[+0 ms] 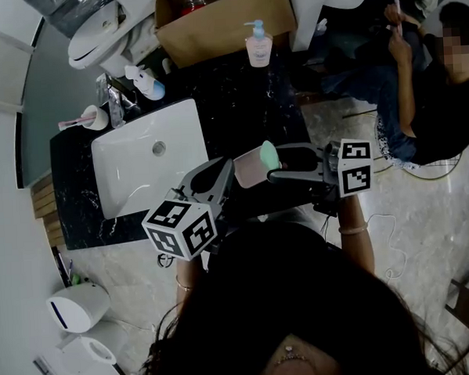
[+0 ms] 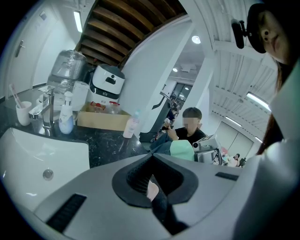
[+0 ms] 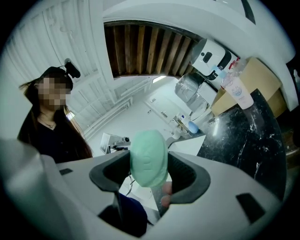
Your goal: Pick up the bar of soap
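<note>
The bar of soap (image 1: 270,154) (image 3: 149,159) is pale green and oval. It stands on edge between the jaws of my right gripper (image 1: 274,163) (image 3: 150,171), which is shut on it, held above the front edge of the black counter (image 1: 245,96). Just left of the soap is a pink soap dish (image 1: 249,168). My left gripper (image 1: 227,174) (image 2: 152,185) is shut on the dish's near edge, and only a pink sliver shows between its jaws. In the left gripper view the soap (image 2: 182,151) appears beyond the jaws, beside the right gripper (image 2: 206,152).
A white sink (image 1: 132,176) with a faucet (image 1: 114,103) is set in the counter at left. Behind it stand a cup with a toothbrush (image 1: 94,118), a pump bottle (image 1: 258,44) and a cardboard box (image 1: 226,22). A person (image 1: 433,94) sits on the floor at right.
</note>
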The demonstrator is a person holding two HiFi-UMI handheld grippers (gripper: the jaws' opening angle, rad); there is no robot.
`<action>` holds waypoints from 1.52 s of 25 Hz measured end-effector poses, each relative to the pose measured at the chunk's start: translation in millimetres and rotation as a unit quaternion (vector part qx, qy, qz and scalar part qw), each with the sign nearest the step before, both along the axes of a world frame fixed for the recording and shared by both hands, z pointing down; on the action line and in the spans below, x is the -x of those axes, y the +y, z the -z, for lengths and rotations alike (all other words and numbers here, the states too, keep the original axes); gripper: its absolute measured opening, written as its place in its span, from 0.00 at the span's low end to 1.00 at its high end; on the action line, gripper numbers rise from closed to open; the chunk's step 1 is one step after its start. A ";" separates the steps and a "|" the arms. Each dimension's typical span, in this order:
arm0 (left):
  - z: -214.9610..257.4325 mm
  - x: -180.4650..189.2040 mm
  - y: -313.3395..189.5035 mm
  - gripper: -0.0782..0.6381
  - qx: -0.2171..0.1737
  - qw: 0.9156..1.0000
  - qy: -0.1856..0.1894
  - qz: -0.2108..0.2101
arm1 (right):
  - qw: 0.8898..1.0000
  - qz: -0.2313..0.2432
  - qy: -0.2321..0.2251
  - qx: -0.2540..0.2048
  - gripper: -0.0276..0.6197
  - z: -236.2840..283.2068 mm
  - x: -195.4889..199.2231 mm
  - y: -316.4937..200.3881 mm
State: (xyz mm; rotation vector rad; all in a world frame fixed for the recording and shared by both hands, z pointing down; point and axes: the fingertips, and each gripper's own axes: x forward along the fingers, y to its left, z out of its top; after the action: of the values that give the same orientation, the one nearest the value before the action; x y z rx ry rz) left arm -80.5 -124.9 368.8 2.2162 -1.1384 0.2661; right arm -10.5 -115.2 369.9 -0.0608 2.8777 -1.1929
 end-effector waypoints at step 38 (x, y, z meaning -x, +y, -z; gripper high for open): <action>-6.0 -3.8 -7.5 0.12 0.019 1.000 0.010 -0.023 | 0.996 0.041 -0.082 -0.019 0.42 31.2 -4.6 1.6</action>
State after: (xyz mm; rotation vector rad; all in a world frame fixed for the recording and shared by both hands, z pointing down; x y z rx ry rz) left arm -76.7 -132.4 374.8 2.2085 -1.0641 0.2818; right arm -5.9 -113.7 338.7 0.1509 2.7836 -1.0979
